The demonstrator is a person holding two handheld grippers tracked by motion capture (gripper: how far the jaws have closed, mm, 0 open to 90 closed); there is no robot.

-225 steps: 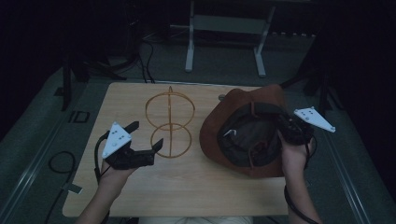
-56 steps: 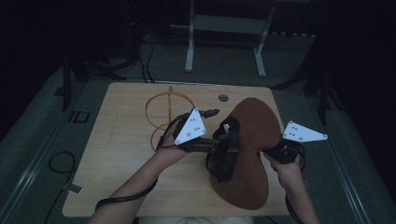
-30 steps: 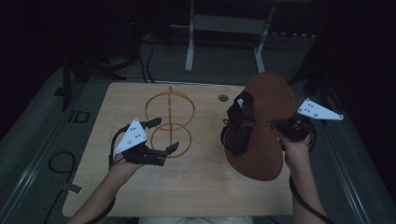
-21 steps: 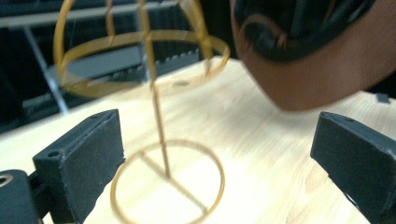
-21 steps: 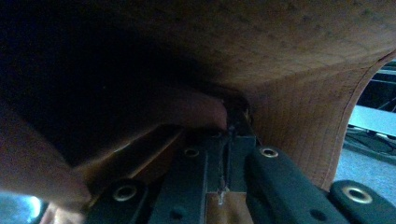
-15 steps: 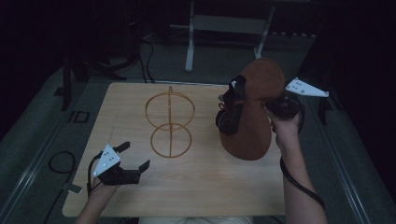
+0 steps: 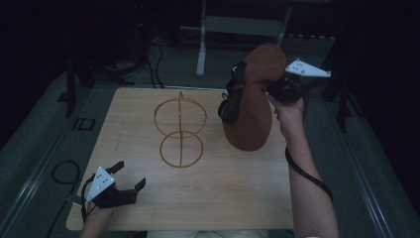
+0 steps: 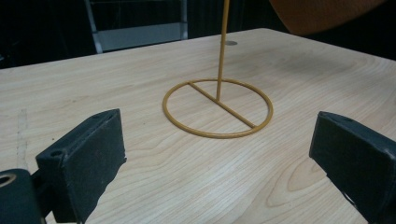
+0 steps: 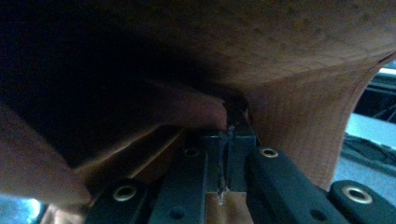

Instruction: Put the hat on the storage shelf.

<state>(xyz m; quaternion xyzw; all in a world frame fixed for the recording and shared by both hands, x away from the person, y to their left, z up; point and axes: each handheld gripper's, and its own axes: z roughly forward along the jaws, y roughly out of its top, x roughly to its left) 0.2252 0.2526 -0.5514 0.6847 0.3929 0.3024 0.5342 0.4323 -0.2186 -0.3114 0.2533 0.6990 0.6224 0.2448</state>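
Wooden table (image 7: 237,188), pale and bare across most of its top. Brown hat (image 7: 250,106) lifted off that top at the far right in the high view, hanging edge-on with its brim toward the camera and a dark band or strap (image 7: 233,99) down its left side; nothing seen inside it. Gold wire stand (image 7: 180,130) upright near the table's middle, well apart from the hat: a round foot ring with a crossbar, a post, a second ring above.

Right gripper (image 7: 277,89) up at the hat's upper right edge, held in the right hand (image 7: 289,111). In the right gripper view, jaws pressed together on a fold of the brown hat (image 9: 299,70), felt texture close overhead, interior dark. Pinch itself not made out from the high view.

Left gripper (image 7: 130,184) low at the table's near left corner, jaws spread wide, nothing between them. In the left gripper view, black pads (image 8: 88,154) either side of the stand's foot ring (image 8: 217,108), which lies farther off on the wood; hat's edge (image 8: 322,14) at the top right.
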